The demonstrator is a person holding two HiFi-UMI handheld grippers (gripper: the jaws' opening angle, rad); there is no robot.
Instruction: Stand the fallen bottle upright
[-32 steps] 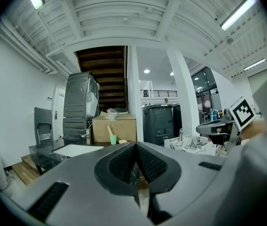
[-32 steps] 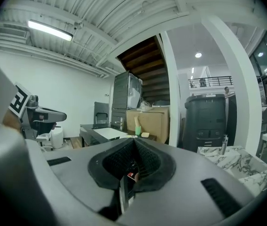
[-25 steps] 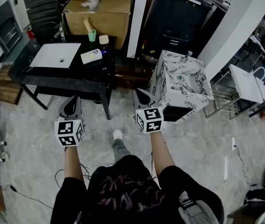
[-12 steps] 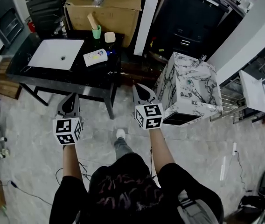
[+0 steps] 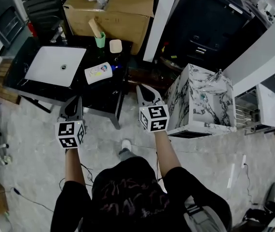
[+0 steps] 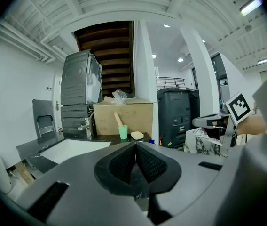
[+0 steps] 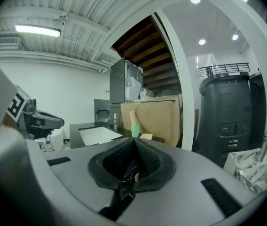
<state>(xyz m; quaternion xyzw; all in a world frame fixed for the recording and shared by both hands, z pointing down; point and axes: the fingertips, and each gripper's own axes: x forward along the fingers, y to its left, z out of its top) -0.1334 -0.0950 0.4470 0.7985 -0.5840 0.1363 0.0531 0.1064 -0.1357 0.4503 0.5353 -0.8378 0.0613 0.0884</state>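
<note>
Upper left of the head view, a green cup [image 5: 100, 40] holds a wooden stick [image 5: 95, 27]. The fallen bottle [image 5: 99, 72] lies on its side on the black table [image 5: 104, 90], just right of the white basin [image 5: 55, 65]. Lower down, the left gripper [image 5: 73, 105] and right gripper [image 5: 145, 92] are both clenched, grasping nothing.

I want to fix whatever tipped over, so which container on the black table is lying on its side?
The white bottle with the blue cap, lying flat beside the white basin. The green cup behind it stands upright.

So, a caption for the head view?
Left gripper and right gripper, shut, face a table where the bottle lies fallen.
</note>
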